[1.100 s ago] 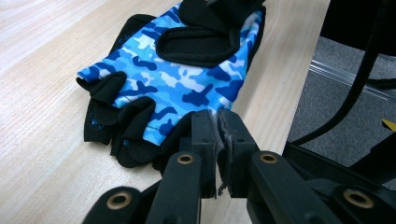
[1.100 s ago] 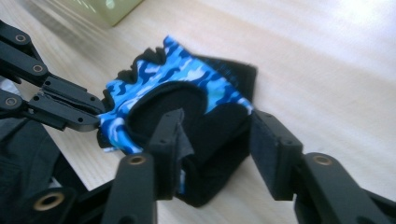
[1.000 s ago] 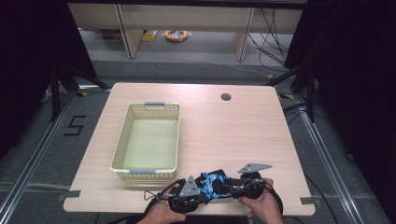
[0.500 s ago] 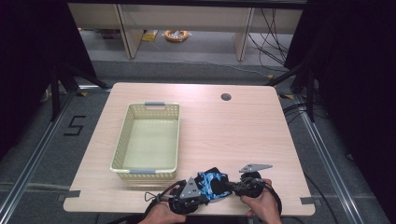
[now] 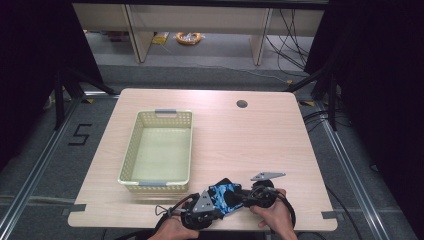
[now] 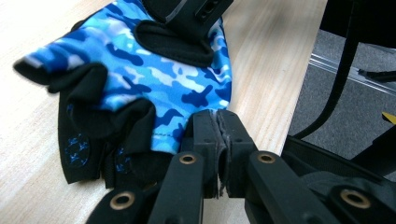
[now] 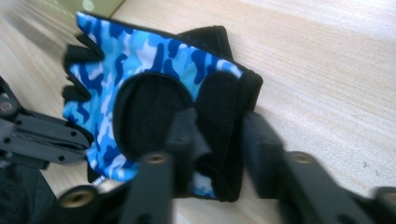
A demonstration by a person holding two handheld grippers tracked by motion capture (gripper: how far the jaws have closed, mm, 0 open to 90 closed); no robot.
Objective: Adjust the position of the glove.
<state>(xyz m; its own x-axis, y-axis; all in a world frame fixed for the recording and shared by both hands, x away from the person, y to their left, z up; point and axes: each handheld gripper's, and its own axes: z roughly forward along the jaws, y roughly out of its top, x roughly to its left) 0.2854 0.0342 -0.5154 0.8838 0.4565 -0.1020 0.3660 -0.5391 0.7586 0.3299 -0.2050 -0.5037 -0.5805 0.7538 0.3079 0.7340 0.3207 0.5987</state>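
A fingerless glove (image 5: 224, 195) in blue camouflage with black trim lies flat near the table's front edge. My left gripper (image 5: 218, 206) comes at it from the left. In the left gripper view its jaws (image 6: 218, 126) are shut on the glove (image 6: 154, 70), pinching the hem by the finger openings. My right gripper (image 5: 243, 198) comes from the right. In the right gripper view its blurred jaws (image 7: 217, 126) stand apart on either side of the black wrist strap of the glove (image 7: 140, 60), open.
A pale yellow plastic basket (image 5: 127, 165) with nothing in it stands left of centre, just behind the glove. A cable hole (image 5: 242, 104) sits at the table's far side. The table's front edge (image 5: 300, 226) runs right below both hands.
Both hands and the glove have stayed at the front edge, shifting only slightly. The right jaws are now blurred with motion.
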